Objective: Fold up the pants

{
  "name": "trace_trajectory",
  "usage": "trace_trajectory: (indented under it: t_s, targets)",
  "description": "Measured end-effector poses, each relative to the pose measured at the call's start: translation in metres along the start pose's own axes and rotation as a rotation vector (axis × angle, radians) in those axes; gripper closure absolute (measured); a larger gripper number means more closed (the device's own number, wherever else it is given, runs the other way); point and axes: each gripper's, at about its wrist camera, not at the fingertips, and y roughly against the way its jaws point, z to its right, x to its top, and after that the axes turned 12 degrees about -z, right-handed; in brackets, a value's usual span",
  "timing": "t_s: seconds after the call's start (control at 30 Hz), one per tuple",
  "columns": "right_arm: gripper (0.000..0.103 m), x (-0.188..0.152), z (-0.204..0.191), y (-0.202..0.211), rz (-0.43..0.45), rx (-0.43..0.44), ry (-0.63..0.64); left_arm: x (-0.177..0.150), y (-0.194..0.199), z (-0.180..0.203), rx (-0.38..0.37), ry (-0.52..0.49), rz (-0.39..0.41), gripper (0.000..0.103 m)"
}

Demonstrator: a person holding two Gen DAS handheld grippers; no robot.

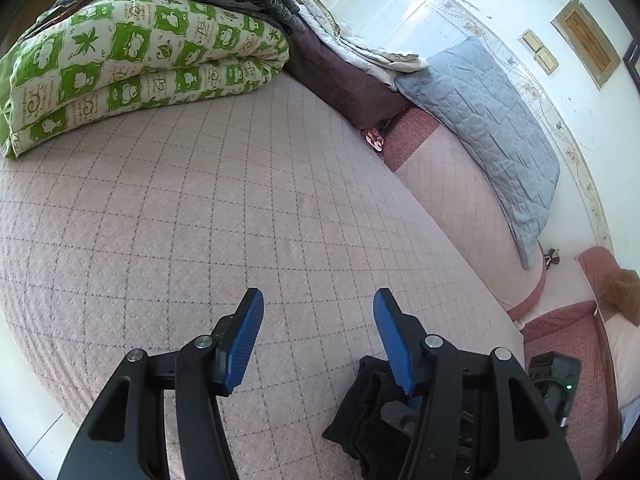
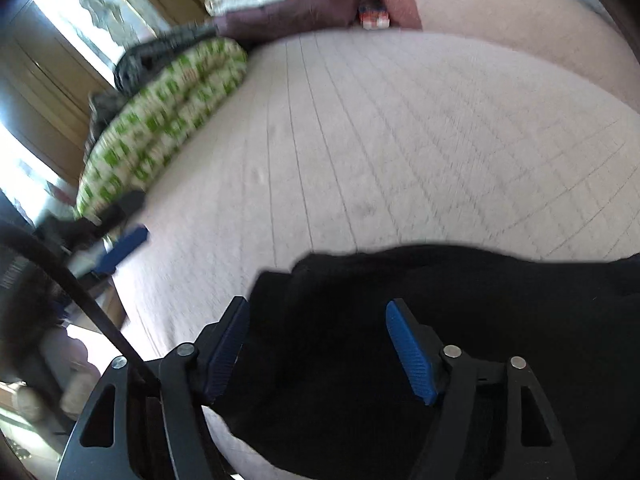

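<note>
The black pants [image 2: 460, 340] lie on the pink quilted bed [image 2: 400, 140], filling the lower right of the right wrist view. My right gripper [image 2: 318, 312] is open, its blue pads just above the pants, holding nothing. In the left wrist view a bunched black edge of the pants [image 1: 368, 416] shows at the bottom, under the right finger. My left gripper [image 1: 319, 300] is open and empty above the bed [image 1: 200, 220]. The left gripper also shows blurred at the left edge of the right wrist view [image 2: 120, 246].
A folded green-and-white quilt [image 1: 132, 68] with dark clothes on top lies at the bed's far left. A grey-blue quilted pillow [image 1: 488, 128] and a maroon cushion [image 1: 344, 76] lie at the far side. A dark device [image 1: 556, 380] sits at the right.
</note>
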Motion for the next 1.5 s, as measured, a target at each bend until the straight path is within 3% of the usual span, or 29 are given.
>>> trace_trajectory:
  t_s: [0.1,0.2,0.27,0.3,0.4,0.53,0.73,0.8,0.87,1.0,1.13,1.27,1.4,1.5]
  targets:
    - [0.027,-0.003,0.001,-0.003,0.013,0.015,-0.014,0.001,-0.001,-0.003,-0.005,0.012,-0.007,0.047]
    - [0.030,0.000,-0.009,-0.013,0.014,-0.076,0.014,0.000,-0.003,-0.001,-0.008,0.008,-0.016,0.047]
    - [0.080,0.004,-0.015,-0.025,-0.017,-0.120,0.054,0.000,-0.003,0.000,-0.008,0.001,-0.018,0.047]
    - [0.080,0.007,-0.016,-0.028,-0.019,-0.131,0.046,0.000,-0.003,0.000,-0.008,0.001,-0.017,0.047]
    - [0.087,0.006,-0.005,-0.012,0.034,-0.056,0.000,0.000,-0.001,-0.003,-0.012,0.008,-0.011,0.047]
    - [0.087,0.001,0.009,0.014,0.103,0.040,-0.043,0.001,-0.003,-0.006,-0.032,0.024,-0.024,0.047]
    - [0.087,0.017,0.003,0.015,0.123,0.032,-0.055,-0.001,-0.006,0.004,-0.028,-0.004,-0.026,0.046]
    - [0.080,0.028,0.001,-0.003,0.090,0.026,-0.058,-0.001,-0.007,0.003,-0.019,-0.004,-0.024,0.046]
    - [0.054,0.035,0.004,-0.019,0.059,0.102,-0.080,0.000,-0.007,0.000,0.002,0.005,-0.016,0.045]
    - [0.048,0.029,0.012,-0.011,0.107,0.193,-0.130,0.001,-0.009,-0.007,0.005,0.020,-0.019,0.045]
    - [0.048,0.005,0.041,0.014,0.137,0.112,-0.149,-0.005,-0.016,0.007,-0.009,-0.040,-0.049,0.045]
    - [0.047,-0.043,0.116,0.043,0.153,0.003,-0.281,-0.020,-0.045,0.042,-0.029,-0.165,-0.164,0.045]
    - [0.047,-0.097,0.195,0.077,0.186,-0.099,-0.430,-0.043,-0.079,0.069,0.026,-0.272,-0.299,0.045]
    - [0.047,-0.137,0.252,0.122,0.268,-0.172,-0.551,-0.059,-0.102,0.075,0.128,-0.308,-0.374,0.045]
